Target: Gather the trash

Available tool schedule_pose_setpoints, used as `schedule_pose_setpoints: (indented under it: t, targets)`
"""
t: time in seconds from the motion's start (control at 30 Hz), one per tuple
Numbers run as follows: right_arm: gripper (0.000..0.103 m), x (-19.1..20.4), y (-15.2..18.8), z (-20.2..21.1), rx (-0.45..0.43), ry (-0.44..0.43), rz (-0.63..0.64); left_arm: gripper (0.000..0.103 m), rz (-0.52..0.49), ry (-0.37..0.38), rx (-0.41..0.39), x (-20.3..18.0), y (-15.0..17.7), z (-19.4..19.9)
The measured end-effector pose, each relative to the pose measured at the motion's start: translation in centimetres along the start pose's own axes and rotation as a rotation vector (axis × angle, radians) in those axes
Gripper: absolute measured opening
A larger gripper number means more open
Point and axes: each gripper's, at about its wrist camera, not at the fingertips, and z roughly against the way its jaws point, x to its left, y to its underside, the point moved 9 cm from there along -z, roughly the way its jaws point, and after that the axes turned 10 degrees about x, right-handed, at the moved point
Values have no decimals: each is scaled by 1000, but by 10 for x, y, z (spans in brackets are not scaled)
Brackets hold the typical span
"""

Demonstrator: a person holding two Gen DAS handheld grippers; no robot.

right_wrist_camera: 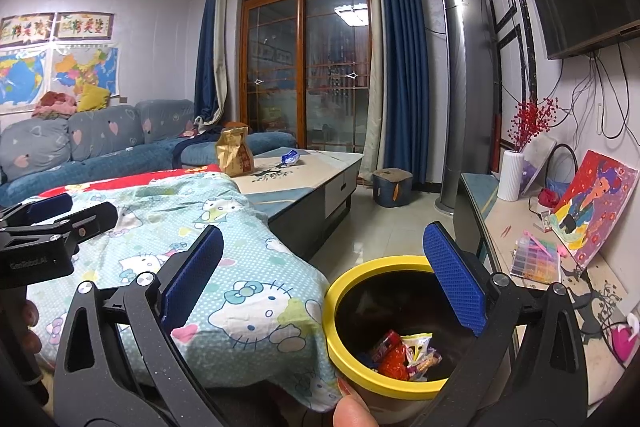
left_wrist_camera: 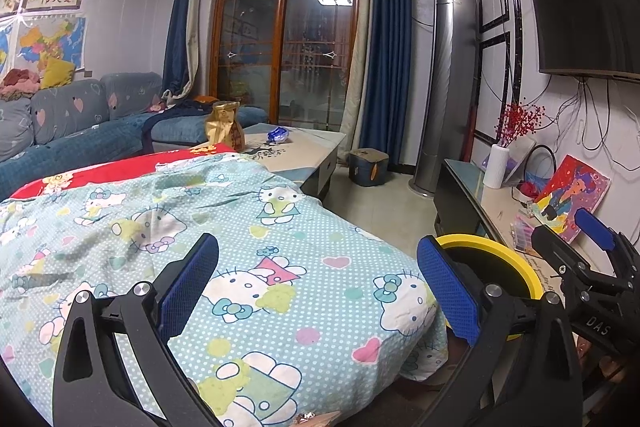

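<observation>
My left gripper (left_wrist_camera: 320, 291) hangs open and empty over a Hello Kitty blanket (left_wrist_camera: 248, 235). My right gripper (right_wrist_camera: 324, 279) is open too, its right finger above a yellow-rimmed bin (right_wrist_camera: 340, 291) that holds several wrappers (right_wrist_camera: 400, 351). A fingertip (right_wrist_camera: 352, 411) touches the bin's near side. In the left wrist view the bin (left_wrist_camera: 480, 241) shows behind the right finger. Far off on the coffee table stand a gold bag (left_wrist_camera: 226, 125) (right_wrist_camera: 234, 151) and a blue wrapper (left_wrist_camera: 278, 135) (right_wrist_camera: 290, 157). Each gripper appears at the edge of the other's view.
The blanket covers the near end of the coffee table (right_wrist_camera: 320, 167). A blue sofa (right_wrist_camera: 100, 143) runs along the left. A low TV stand (right_wrist_camera: 516, 227) with a white vase, a painting and a bead box lines the right wall. A small stool (right_wrist_camera: 392, 187) and a tower air conditioner (right_wrist_camera: 468, 87) stand beyond.
</observation>
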Motion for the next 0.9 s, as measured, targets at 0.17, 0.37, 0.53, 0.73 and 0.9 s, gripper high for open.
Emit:
schedule_pose_setpoints:
  t: [0.17,0.37,0.53,0.73,0.9]
  targets:
    - [92,0,0,0,-1,0,0,97,-2,1,2,-2,0,-1]
    - [92,-1,0,0,0,1,-3,97,3,5,-3,-3,0,-1]
    - [92,-1,1,1,0,2,-5,97,2,1,3,-3,1,-2]
    - [92,0,-7,2,-6,-2,-5,97,31,-28,27,6,1,-9]
    - [92,36,-37,9,-62,-104,48,97,108,-33,62,44,-4,-7]
